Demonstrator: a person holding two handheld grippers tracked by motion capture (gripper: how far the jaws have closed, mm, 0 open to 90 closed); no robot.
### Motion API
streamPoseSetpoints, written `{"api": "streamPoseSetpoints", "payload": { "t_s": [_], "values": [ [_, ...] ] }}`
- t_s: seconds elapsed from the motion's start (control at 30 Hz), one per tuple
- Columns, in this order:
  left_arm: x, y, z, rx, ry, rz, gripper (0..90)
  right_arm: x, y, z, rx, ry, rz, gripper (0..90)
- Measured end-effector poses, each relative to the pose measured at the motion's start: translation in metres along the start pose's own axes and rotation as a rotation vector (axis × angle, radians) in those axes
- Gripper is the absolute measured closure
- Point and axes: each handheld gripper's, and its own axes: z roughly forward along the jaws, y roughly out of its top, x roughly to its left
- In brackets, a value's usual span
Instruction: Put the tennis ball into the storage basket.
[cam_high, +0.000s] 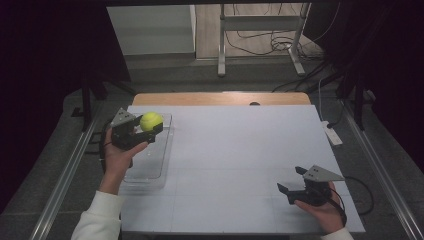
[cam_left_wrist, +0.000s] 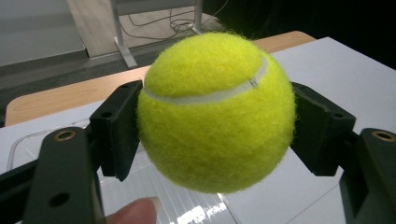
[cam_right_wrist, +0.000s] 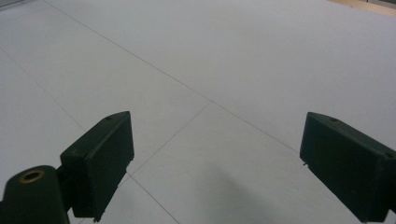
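Yellow felt ball (cam_left_wrist: 212, 112), no readable print, sits clamped in the left hand-held gripper (cam_high: 145, 131) above a clear tray (cam_high: 150, 172); the right hand-held gripper (cam_high: 292, 184) gapes wide over the white counter (cam_high: 235, 150).

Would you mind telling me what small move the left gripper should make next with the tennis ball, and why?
Probably lower it a little and then open. The left gripper is shut on the tennis ball and holds it above the clear plastic tray, so the ball seems bound for the tray. The right gripper is open over the white table with nothing between its jaws.
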Motion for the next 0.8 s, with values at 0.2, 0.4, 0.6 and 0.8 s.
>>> {"api": "streamPoseSetpoints", "payload": {
  "t_s": [0.2,0.4,0.6,0.8],
  "values": [
    [0.004,-0.002,0.002,0.013,0.012,-0.004,26.9,0.0,0.0,-0.001,0.001,-0.004,0.002,10.3],
    [0.008,-0.003,0.005,0.017,0.021,-0.002,26.9,0.0,0.0,0.0,0.005,-0.005,0.001,10.5],
    [0.013,-0.002,0.009,0.018,0.033,-0.005,27.0,0.001,-0.001,-0.001,0.004,-0.008,0.004,10.5],
    [0.019,0.001,0.011,0.017,0.056,-0.004,26.9,0.001,-0.002,-0.001,0.005,-0.009,0.006,10.5]
  ]
}}
